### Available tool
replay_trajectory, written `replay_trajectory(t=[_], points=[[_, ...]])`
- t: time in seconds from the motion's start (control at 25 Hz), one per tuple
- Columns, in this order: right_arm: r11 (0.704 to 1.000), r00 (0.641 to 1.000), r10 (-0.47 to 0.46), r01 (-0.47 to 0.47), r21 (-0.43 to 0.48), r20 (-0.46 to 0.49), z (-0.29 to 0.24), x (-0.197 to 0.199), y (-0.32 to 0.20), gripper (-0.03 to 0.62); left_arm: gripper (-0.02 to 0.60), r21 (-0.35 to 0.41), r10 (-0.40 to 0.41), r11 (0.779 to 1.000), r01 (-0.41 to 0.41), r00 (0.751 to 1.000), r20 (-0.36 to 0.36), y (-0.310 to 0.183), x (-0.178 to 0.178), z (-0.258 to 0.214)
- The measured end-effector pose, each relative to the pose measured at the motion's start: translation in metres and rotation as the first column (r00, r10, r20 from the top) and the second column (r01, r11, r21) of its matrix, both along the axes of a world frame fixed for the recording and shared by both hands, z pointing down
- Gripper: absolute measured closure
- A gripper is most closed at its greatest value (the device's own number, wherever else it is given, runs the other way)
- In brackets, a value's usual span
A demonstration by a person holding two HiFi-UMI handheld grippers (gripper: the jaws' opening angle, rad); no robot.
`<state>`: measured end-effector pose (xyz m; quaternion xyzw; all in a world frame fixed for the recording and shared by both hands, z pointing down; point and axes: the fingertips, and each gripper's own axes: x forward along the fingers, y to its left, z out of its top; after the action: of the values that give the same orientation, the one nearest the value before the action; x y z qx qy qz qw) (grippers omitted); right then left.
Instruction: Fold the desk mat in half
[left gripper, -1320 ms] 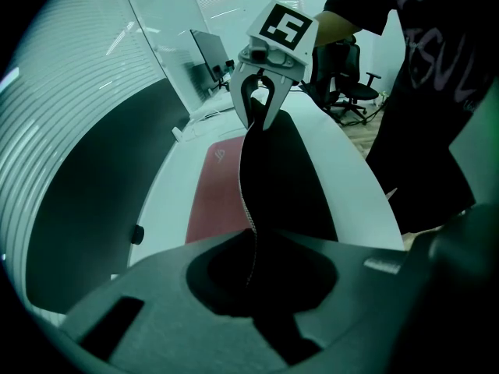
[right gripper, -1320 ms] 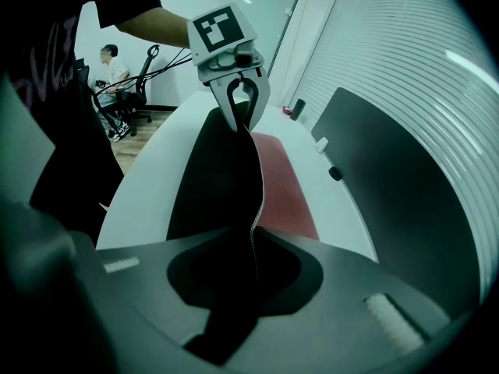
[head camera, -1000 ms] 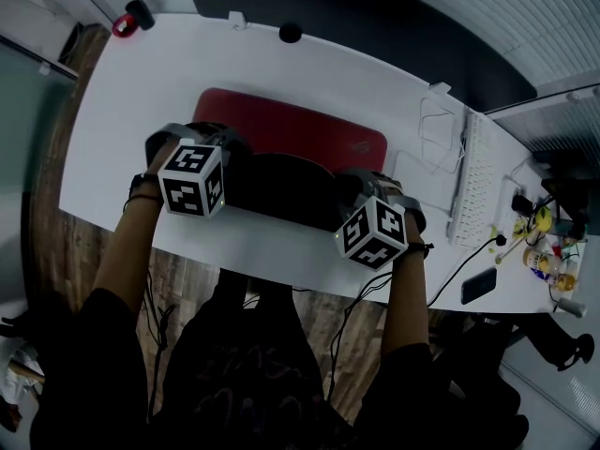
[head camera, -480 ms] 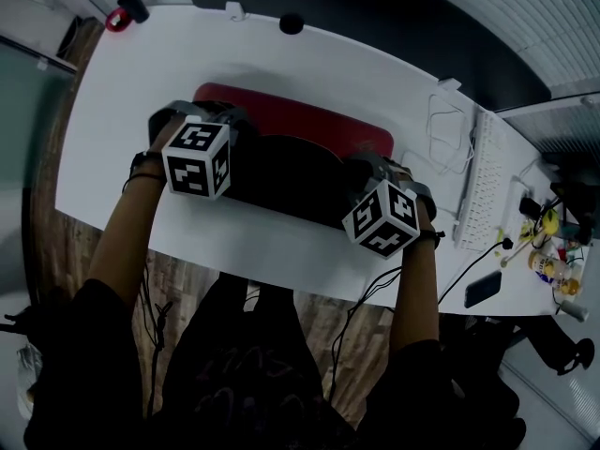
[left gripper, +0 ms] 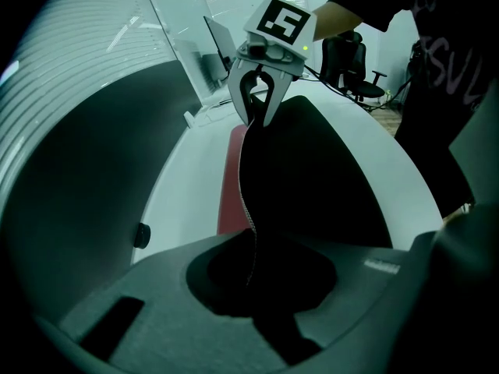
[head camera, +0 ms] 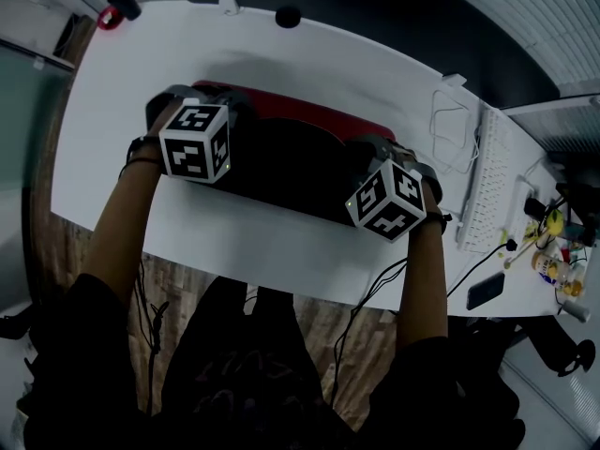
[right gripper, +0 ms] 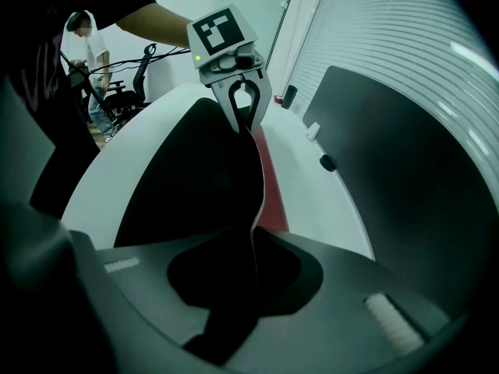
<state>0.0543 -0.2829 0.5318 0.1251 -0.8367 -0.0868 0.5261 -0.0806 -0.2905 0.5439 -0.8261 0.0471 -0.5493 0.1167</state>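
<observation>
The left gripper (left gripper: 253, 265) has its jaws pinched almost together on the thin edge of the desk mat (head camera: 281, 169). That edge rises from between them as a stitched black seam. The right gripper (right gripper: 253, 249) clamps the same edge the same way, with only the mat's thickness between its jaws. Each gripper view shows the other gripper across the span, biting the edge from above, and the mat sags between the two in a shallow curve. In the head view both grippers point steeply down, side by side, with their marker cubes (head camera: 195, 143) facing up and a bare forearm behind each.

The held edge is raised off the white desk (head camera: 234, 242) and hangs over the far half of the mat, so the black underside faces up and covers most of it. The red top face shows only as a narrow strip along the far side, just beyond the grippers, lying flat on the desk. The bend of the mat lies on the near side, toward the person.

To the right, well apart from the mat, a white keyboard (head camera: 487, 186) lies with a looped white cable (head camera: 445, 125) beside it. A dark phone (head camera: 485, 290) sits near the desk's right front edge. A small round black object (head camera: 288, 16) rests at the far edge.
</observation>
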Motion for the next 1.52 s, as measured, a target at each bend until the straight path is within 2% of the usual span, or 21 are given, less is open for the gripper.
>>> replay_trajectory(t=[0.32, 0.6, 0.84, 1.08, 1.2, 1.28, 1.52], points=[[1.000, 1.000, 0.001, -0.001, 0.006, -0.002, 0.015, 0.001, -0.028, 0.533, 0.548, 0.004, -0.010, 1.000, 0.010, 1.000, 0.010, -0.027, 0.001, 0.015], [0.999, 0.998, -0.050, 0.050, -0.007, -0.041, 0.027, -0.001, -0.044, 0.532, 0.541, 0.004, -0.028, 1.000, 0.027, 0.999, 0.026, -0.044, 0.000, 0.029], [0.999, 0.999, -0.044, 0.044, -0.019, -0.023, 0.032, -0.002, -0.053, 0.522, 0.534, -0.005, -0.038, 0.999, 0.038, 0.999, 0.014, -0.050, -0.002, 0.033], [0.997, 0.996, -0.057, 0.060, 0.055, -0.066, 0.035, -0.004, -0.055, 0.498, 0.513, 0.021, -0.067, 0.998, 0.067, 0.998, -0.004, -0.053, -0.004, 0.033], [0.994, 0.997, -0.044, 0.050, 0.100, -0.061, 0.034, -0.003, -0.059, 0.458, 0.500, 0.043, -0.075, 0.996, 0.076, 0.997, -0.012, -0.055, -0.004, 0.033], [0.994, 0.998, -0.028, 0.034, 0.108, -0.056, 0.034, -0.004, -0.060, 0.467, 0.492, 0.055, -0.093, 0.994, 0.094, 0.995, -0.028, -0.057, -0.005, 0.032], [0.987, 0.999, 0.031, -0.028, 0.158, -0.017, 0.030, -0.001, -0.064, 0.428, 0.415, 0.099, -0.169, 0.980, 0.175, 0.983, -0.074, -0.068, -0.009, 0.027]])
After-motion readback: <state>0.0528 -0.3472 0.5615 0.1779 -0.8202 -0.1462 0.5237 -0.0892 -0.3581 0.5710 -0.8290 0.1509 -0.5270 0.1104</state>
